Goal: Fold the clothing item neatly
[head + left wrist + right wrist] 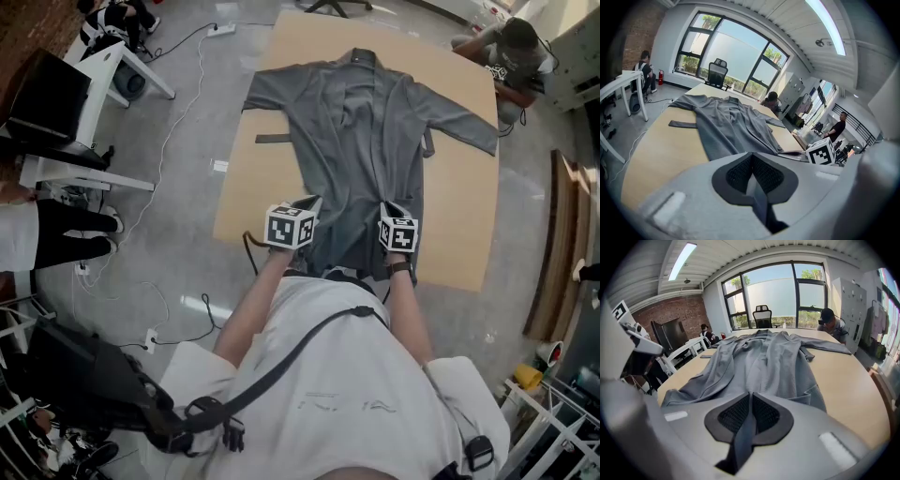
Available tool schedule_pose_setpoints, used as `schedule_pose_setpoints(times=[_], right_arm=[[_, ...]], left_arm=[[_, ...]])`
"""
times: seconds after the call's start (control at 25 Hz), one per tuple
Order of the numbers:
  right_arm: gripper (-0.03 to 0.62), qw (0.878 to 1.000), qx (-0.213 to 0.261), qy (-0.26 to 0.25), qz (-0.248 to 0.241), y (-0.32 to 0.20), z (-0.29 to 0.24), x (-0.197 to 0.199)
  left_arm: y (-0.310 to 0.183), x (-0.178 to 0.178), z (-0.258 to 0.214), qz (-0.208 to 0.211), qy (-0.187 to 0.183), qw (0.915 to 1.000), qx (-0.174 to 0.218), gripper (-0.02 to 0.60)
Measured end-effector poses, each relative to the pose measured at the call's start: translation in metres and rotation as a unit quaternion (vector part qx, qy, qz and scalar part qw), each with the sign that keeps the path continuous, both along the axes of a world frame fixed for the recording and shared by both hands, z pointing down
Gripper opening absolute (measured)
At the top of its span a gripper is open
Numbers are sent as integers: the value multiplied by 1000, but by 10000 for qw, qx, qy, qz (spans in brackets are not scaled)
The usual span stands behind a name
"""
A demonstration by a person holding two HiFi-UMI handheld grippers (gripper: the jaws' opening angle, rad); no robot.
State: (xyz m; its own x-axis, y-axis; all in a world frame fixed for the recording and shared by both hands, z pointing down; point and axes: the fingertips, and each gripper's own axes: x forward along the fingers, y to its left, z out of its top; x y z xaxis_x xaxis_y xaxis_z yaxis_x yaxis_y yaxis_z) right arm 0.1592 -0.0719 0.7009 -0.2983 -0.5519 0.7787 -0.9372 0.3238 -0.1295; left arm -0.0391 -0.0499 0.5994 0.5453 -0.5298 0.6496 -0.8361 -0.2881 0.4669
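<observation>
A grey robe-like garment (361, 131) lies spread open on the wooden table (459, 206), collar at the far end, sleeves out to both sides. Both grippers sit at its near hem. My left gripper (309, 208) is shut on the hem's left part; a strip of grey cloth runs between its pads (752, 176). My right gripper (389, 211) is shut on the hem's right part, with a fold of cloth pinched between its pads (749, 413). From both grippers the garment (764, 362) stretches away across the table. A loose grey belt (274, 139) lies left of the garment.
A person (511, 52) sits at the table's far right corner. An office chair (717, 74) stands at the far end. A white desk (84, 103) and floor cables are to the left. Wooden boards (553, 253) lie on the floor to the right.
</observation>
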Motion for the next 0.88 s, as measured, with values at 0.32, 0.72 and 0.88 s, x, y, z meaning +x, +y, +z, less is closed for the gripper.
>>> schedule_pose_setpoints(times=[0.32,0.72,0.88], right_arm=[[29,9996,118,-163,218,-8,-18,10],[20,9923,416,-1139,247,-16,-82,-15],[20,9853,398,-1654,181,-20,-111,-39]], left_arm=[[-17,1,-5,24,18,9999,147,0],[-16,14,-7,160,82,9997,137,2],[-13,15,-7,120,102,9998,102,2]])
